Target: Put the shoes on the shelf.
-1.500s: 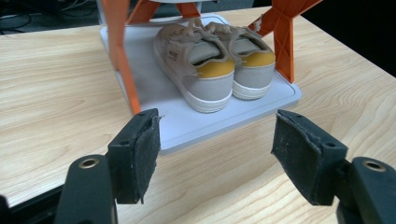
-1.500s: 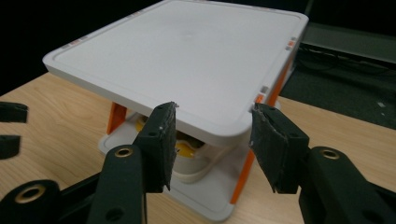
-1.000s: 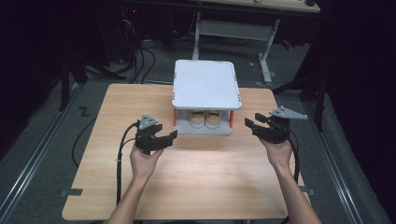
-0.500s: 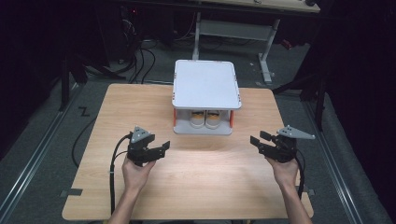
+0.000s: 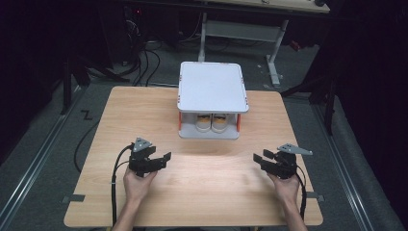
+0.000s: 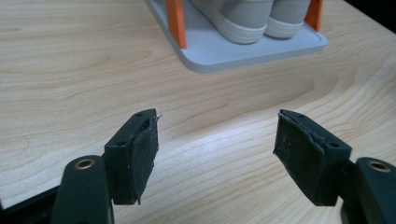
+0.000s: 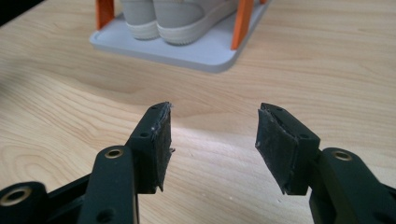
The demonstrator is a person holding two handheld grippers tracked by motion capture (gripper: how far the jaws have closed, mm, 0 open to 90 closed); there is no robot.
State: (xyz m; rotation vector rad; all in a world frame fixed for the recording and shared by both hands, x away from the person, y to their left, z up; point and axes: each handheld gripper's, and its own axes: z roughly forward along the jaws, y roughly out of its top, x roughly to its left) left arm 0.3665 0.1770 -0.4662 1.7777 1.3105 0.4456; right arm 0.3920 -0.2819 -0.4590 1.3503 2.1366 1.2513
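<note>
Shoes (image 5: 212, 122), pale pair, side by side on lower tray of small rack (image 5: 212, 87) with orange posts and flat white top, at far middle of counter (image 5: 144, 110). Seen from left tongs view too, shoes (image 6: 247, 18) on grey tray with orange post beside; likewise from right tongs view, shoes (image 7: 173, 16) between two orange posts. Nearer the person, well apart from rack: left tongs (image 5: 164, 159) at left, held in hand (image 5: 137, 185), jaws wide, nothing between, only bare wood. Right tongs (image 5: 262, 159) at right, in other hand (image 5: 286, 187), jaws also wide and empty. Both low over counter, pointing inward and toward rack. Black cable trailing from each along forearm.
</note>
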